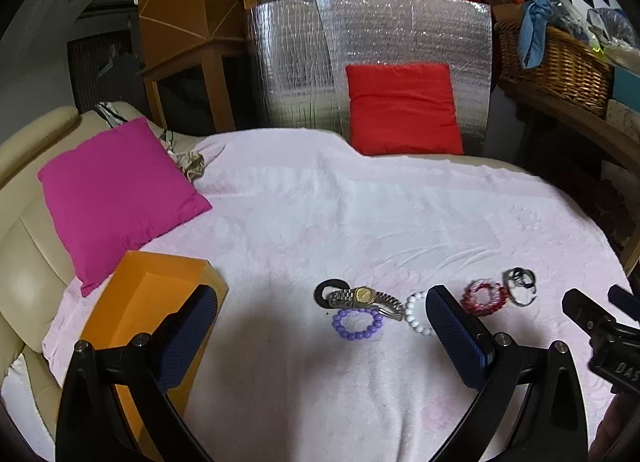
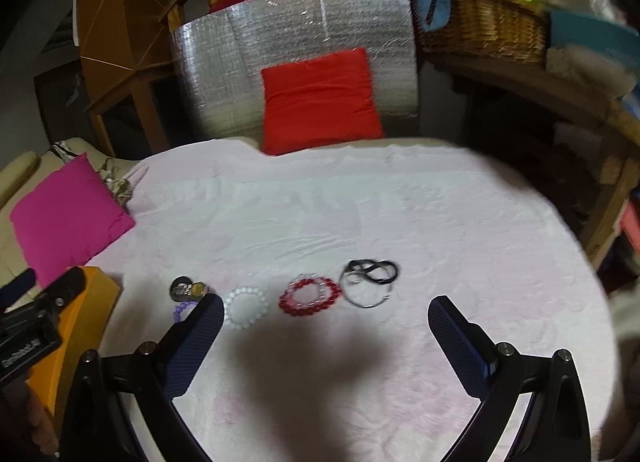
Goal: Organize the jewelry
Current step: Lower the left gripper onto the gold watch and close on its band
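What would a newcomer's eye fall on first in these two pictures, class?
Probably the row of jewelry on the pale pink blanket: a gold-faced wristwatch, purple, white and red bead bracelets. An orange box sits at the left, with the magenta cushion behind it.

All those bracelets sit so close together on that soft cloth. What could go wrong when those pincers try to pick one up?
The watch lies across the purple bracelet and a black ring, so lifting one may drag the others. The black bangles are looped together and could come up as a bunch. Closing jaws might also pinch the pink blanket with the beads.
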The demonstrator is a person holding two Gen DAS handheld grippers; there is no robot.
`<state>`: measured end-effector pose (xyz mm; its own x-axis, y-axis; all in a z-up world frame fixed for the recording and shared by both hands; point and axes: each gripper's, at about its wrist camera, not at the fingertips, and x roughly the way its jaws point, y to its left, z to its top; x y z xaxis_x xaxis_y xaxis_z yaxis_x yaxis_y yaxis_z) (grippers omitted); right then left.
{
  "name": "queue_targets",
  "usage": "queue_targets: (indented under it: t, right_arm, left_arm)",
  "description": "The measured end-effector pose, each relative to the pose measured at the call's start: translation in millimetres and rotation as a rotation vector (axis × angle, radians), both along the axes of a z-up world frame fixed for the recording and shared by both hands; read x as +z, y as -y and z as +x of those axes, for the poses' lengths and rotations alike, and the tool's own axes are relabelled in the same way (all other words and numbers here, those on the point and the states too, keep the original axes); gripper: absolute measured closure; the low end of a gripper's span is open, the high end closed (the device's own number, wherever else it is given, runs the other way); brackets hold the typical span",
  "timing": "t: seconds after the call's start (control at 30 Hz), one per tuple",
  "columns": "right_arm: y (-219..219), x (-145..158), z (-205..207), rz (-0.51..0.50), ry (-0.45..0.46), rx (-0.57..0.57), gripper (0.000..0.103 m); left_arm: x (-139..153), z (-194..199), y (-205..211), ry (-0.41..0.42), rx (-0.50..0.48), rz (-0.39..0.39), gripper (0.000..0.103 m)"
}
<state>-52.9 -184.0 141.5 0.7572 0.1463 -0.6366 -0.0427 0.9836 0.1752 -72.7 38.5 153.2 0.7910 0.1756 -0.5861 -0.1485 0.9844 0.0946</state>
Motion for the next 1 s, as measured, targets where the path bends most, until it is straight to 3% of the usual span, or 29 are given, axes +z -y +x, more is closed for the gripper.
queue_targets:
  t: [0.1,0.23,0.33,0.43,0.57,0.67,0.73,0.8,0.83,1.0]
  right_arm:
    - [9,-22,18,0.114,-0.084,0.015,0.000]
    - [28,-43,38,0.262,-0.171,0.005,0.003]
    - [47,-59,57,0.386,-0.238,-0.011,0.015]
    - [52,-70,75,0.464,-0.287,0.003,0.029]
    - [40,-87,97,0.502,-0.368,0.032,0.049]
    - [31,-91,106,0.468,-0.379,0.015,0.050]
    - [26,-89,109,0.451,-0.364,0.012,0.053]
    - [24,-88,112,0.439,-0.353,0.010,0.054]
    - [23,-87,113,0.432,-0.350,0.009,0.059]
    - [24,-93,122,0.396,-0.353,-0.002,0.060]
  left_arm:
    - [-26,15,-11,-0.028,0.010,-0.002,0.000]
    - [-63,43,-25,-0.138,0.026,-0.009,0.000]
    - [-81,58,-35,-0.199,0.035,-0.014,0.000]
    - [-86,67,-43,-0.243,0.027,-0.075,0.000]
    - [-89,71,-51,-0.253,0.015,-0.110,0.000]
    - [-92,73,-59,-0.273,0.007,-0.133,0.012]
    - [-97,77,-61,-0.293,0.001,-0.137,0.030]
    - [-101,79,-63,-0.308,-0.019,-0.163,0.037]
    - [-102,80,-62,-0.311,-0.025,-0.167,0.037]
    - [-105,89,-50,-0.316,-0.084,-0.186,0.037]
